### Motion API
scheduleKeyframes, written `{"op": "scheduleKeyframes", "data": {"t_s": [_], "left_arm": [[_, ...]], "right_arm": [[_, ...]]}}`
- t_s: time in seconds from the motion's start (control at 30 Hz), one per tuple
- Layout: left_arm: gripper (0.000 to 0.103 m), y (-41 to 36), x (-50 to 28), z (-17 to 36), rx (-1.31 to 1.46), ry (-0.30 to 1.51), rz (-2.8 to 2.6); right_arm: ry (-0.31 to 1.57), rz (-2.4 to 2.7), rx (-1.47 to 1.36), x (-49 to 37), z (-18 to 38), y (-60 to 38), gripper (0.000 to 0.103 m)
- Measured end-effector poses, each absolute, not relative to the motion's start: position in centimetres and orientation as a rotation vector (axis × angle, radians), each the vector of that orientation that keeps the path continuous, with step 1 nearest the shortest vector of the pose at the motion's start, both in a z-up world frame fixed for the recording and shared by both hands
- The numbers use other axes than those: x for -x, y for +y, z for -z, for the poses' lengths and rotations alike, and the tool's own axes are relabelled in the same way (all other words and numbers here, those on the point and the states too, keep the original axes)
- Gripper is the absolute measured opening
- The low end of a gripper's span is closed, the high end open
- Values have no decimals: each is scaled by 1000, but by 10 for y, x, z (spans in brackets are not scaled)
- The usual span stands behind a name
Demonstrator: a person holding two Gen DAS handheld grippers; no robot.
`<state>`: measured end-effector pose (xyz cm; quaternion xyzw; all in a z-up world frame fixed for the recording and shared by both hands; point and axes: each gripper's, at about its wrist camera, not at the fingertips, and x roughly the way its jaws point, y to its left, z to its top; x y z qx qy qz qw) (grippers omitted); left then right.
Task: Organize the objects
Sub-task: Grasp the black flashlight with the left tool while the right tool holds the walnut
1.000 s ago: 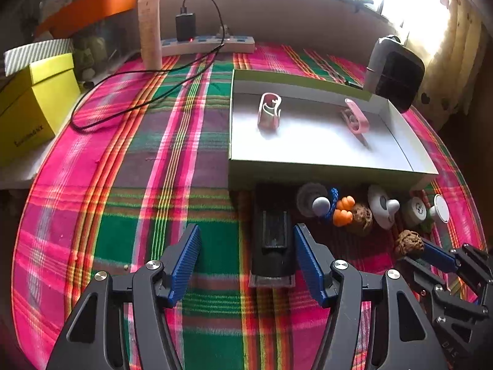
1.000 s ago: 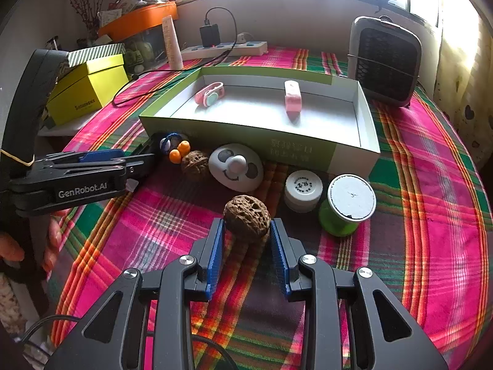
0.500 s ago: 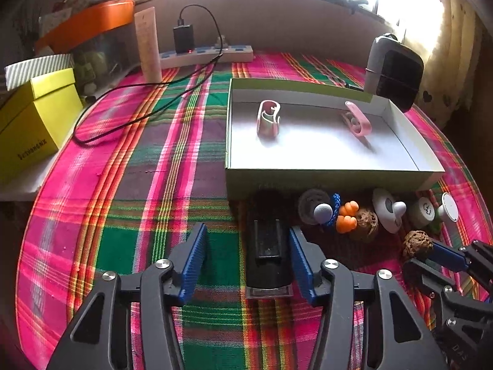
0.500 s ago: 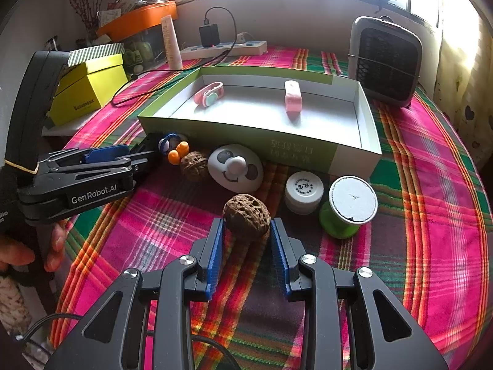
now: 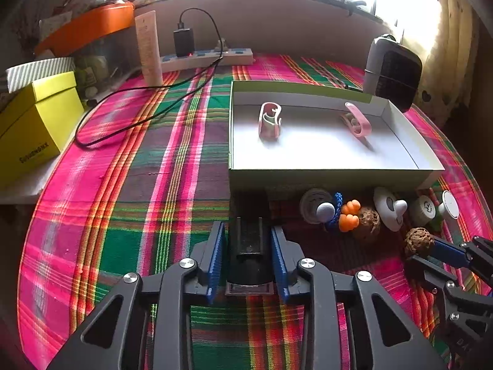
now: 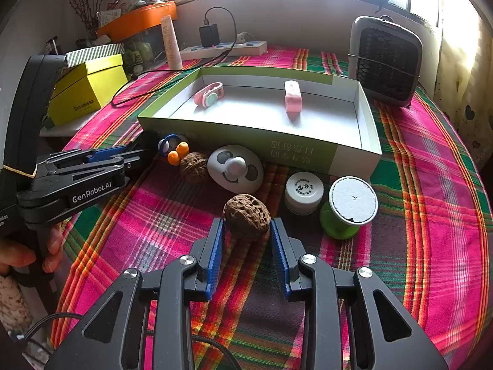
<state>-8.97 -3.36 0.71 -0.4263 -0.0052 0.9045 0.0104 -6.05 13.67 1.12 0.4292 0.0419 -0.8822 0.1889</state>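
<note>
A black oblong block lies on the plaid cloth just in front of the green-and-white box. My left gripper straddles it, jaws closing, blue pads against both its sides. In the right wrist view a wrinkled brown walnut rests on the cloth with my right gripper shut on it. The same walnut shows at the right gripper's tips in the left wrist view. Two pink clips lie inside the box.
Along the box front sit a second walnut, orange earplugs, a white smiley gadget, a white jar and a green spool. A heater, yellow box and power strip line the back.
The left gripper's jaws have narrowed from wide apart to touching the black block's sides. The right gripper and its walnut have stayed put.
</note>
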Motion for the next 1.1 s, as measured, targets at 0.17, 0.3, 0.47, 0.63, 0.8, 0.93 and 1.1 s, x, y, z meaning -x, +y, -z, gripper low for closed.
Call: {"op": "scheduleKeyframes", "data": {"t_s": [0.17,0.3,0.47,0.63,0.8,0.93,1.1], "left_arm": [[25,-36,89,-7,1327,-22,-2824],[25,-36,89,-7,1325,-25,-2822],[25,-36,88,-7,1326,-23,-2823],[25,-37,88,-7,1325,-27,-2822],[25,-37,88,-7,1325,-27,-2822],[25,-37,88,-7,1325,-24,-2822],[25,-37,87,-6,1328,-27,-2818]], "right_arm": [[117,2481,-1207,60,-11,137,32],[119,2481,-1207,61,-11,137,32],[121,2482,-1207,60,-11,136,32],[121,2482,-1207,61,-11,136,32],[120,2481,-1207,61,-11,137,32],[124,2482,-1207,61,-11,137,31],[127,2483,-1207,61,-12,136,31]]}}
